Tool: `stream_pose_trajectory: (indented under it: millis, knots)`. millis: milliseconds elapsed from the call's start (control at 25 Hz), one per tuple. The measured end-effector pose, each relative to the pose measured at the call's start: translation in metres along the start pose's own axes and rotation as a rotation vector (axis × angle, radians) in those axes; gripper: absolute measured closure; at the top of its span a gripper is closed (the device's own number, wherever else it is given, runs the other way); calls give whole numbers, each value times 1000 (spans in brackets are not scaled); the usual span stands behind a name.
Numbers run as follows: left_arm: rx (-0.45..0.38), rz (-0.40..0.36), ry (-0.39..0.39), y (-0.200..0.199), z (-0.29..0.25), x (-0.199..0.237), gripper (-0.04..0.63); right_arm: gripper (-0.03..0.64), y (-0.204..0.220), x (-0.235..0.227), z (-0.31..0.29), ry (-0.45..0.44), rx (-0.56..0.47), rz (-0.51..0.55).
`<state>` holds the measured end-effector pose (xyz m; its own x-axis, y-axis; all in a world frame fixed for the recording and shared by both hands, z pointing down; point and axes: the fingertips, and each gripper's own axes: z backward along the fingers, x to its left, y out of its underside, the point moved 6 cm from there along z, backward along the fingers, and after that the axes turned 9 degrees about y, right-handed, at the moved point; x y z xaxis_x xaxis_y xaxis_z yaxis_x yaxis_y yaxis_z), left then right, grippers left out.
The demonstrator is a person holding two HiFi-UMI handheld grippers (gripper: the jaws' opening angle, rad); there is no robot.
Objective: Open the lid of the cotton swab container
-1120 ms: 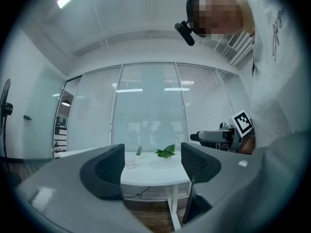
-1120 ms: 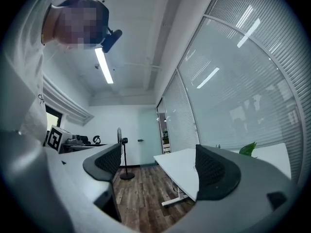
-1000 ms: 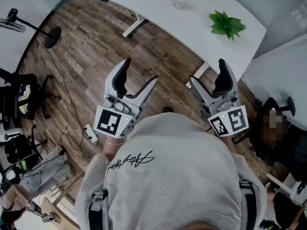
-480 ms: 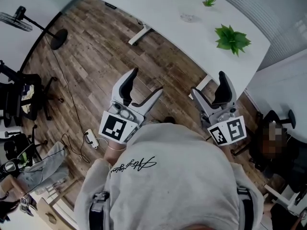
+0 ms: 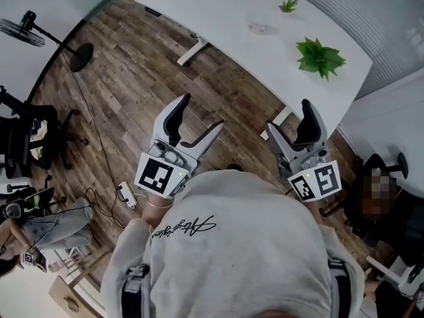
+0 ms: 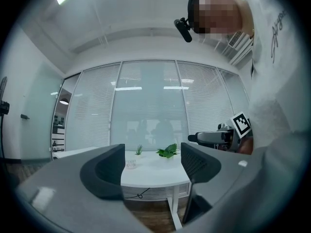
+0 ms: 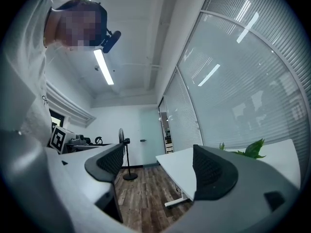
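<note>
Floorboards below; left gripper (image 5: 200,113) gapes empty, right gripper (image 5: 288,116) is empty too, jaws closing. Small clear container (image 5: 257,26) on the table (image 5: 225,5) looks light and slippery; grip the lid's rim.

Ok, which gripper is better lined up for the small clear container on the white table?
Left, probably. The left gripper faces the clear container on the white table, framed between its open, empty jaws. The right gripper, jaws empty and closing, points toward the floor off the table's end. Neither is close.
</note>
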<state>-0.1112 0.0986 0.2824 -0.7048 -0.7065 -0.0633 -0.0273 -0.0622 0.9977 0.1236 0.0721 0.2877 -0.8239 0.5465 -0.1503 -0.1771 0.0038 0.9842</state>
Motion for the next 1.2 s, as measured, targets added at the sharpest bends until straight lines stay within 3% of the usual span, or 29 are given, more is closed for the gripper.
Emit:
stream_pose_trajectory:
  millis: [240, 720, 1000, 1200]
  knots:
    - [-20, 5, -7, -1, -16, -3, 250, 186, 4, -10, -2, -14, 11, 0]
    - [15, 30, -70, 17, -13, 0, 250, 193, 19, -24, -19, -60, 37, -25]
    - [33, -5, -23, 23, -38, 24, 250, 193, 20, -35, -40, -28, 36, -15]
    - [-3, 2, 10, 24, -67, 59, 250, 198, 24, -54, -68, 18, 40, -3]
